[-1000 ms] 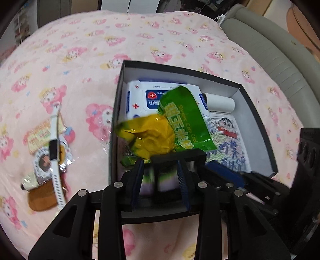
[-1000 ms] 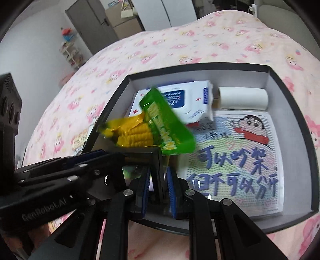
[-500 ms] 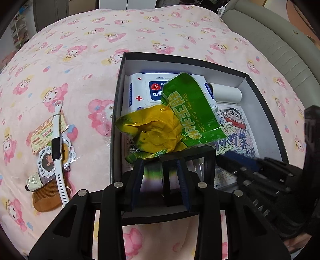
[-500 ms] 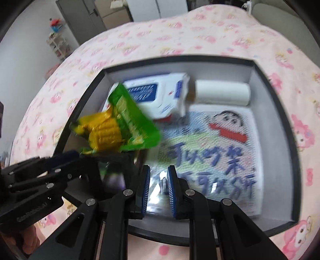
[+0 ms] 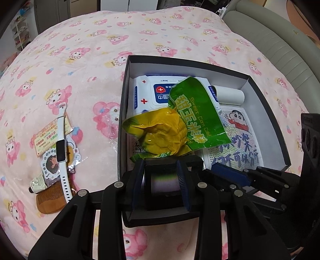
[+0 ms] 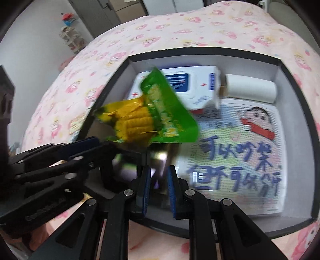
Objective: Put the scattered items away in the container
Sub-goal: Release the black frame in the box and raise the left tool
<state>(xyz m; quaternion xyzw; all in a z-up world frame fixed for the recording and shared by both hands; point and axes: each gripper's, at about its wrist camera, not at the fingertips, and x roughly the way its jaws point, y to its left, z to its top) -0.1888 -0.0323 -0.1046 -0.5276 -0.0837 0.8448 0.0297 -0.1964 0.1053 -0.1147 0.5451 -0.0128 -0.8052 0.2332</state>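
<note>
Corn packet [image 5: 176, 128] is hanging over the box's [image 5: 266, 98] near left corner; you are gripping it with the left gripper [image 5: 160, 178], while the right gripper [image 6: 158, 180] is nearly closed, contents unclear. Next, release it beside the wipes [image 5: 154, 94].

Pink cartoon-print bedspread [image 5: 140, 40]; grey padded headboard [image 5: 280, 52]; white wall [image 6: 36, 40]; grey door [image 6: 96, 12].

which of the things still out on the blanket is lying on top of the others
The white smartwatch: its strap lies across the sticker cards and the wooden comb.
</note>
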